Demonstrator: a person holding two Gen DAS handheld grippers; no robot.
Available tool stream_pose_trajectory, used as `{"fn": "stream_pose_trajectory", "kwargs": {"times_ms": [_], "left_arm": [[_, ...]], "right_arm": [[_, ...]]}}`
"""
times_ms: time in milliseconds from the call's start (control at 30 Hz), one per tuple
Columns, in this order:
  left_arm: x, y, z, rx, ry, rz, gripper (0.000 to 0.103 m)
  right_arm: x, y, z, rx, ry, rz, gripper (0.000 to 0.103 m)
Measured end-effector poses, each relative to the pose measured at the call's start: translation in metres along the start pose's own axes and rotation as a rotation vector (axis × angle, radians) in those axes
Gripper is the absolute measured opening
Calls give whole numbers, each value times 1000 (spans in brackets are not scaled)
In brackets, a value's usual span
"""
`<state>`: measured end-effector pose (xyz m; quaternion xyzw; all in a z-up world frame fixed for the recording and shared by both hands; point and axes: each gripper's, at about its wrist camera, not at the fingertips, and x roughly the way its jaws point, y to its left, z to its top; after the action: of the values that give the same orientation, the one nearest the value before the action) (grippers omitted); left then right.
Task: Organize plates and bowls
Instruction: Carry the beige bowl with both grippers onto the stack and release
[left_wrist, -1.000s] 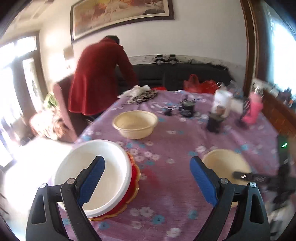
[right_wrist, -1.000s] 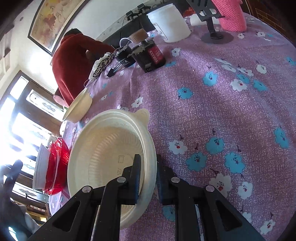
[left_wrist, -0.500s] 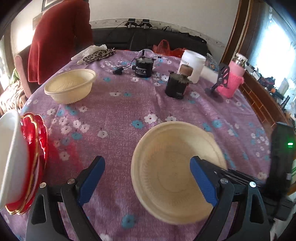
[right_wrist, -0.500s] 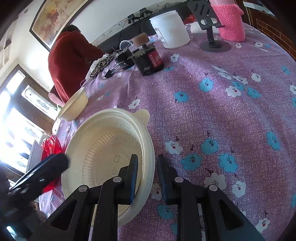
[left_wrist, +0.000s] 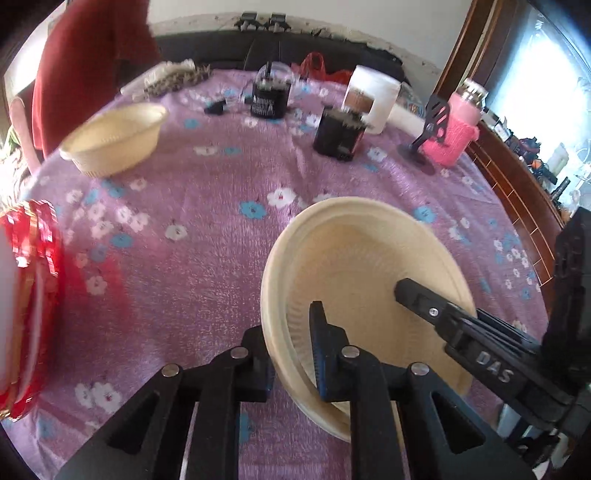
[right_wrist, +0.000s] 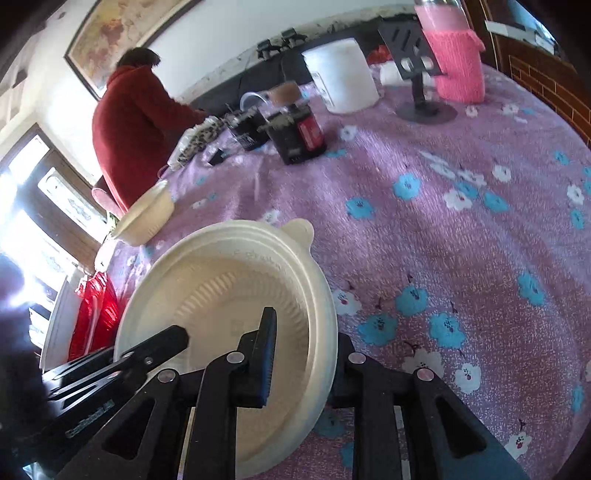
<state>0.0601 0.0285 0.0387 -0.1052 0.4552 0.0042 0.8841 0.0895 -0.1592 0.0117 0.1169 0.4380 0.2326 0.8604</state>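
Cream plate (left_wrist: 354, 266) sits near the surface's (left_wrist: 207, 258) front edge. Left gripper (left_wrist: 291, 350) fingers clench its near-left rim; right gripper (right_wrist: 303, 354) fingers clench the rim opposite. Both grip the same plate.

Both grippers are black plastic: the left gripper (left_wrist: 291, 354) and the right gripper (right_wrist: 303, 354) have silver screws, triangular cut-outs and blue-padded fingers (left_wrist: 318, 350).

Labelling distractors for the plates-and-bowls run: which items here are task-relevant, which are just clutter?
Job:
cream plate, gripped at its rim by both grippers: left, right
cream bowl
red plates under a white bowl

Clutter:
pink-sleeved bottle
phone stand
white tub
black jars
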Motion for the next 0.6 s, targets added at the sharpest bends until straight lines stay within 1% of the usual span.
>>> {"fn": "stream_pose_trajectory", "kwargs": {"times_ms": [133,167,267,400,467,600], "left_arm": [[-27,3,-1,-14,-55,-8,16],[-31,4,-1,-19,-63,-9,16],[-56,13,-7,-29,-119,8,16],[-95,42,-9,-82,-200,25,16],[-107,57,-9,-101,-221,34,16],[-132,98,-11,-174,-261,53,17]], "right_arm": [[-10,17,-1,-38,-44,44,22],[-15,23,-1,-51,-58,38,22],[-29,52,-3,-107,-96,41,22],[-38,89,0,-134,-91,95,23],[-38,112,2,-159,-87,109,23],[-37,165,8,-225,-90,137,23]]}}
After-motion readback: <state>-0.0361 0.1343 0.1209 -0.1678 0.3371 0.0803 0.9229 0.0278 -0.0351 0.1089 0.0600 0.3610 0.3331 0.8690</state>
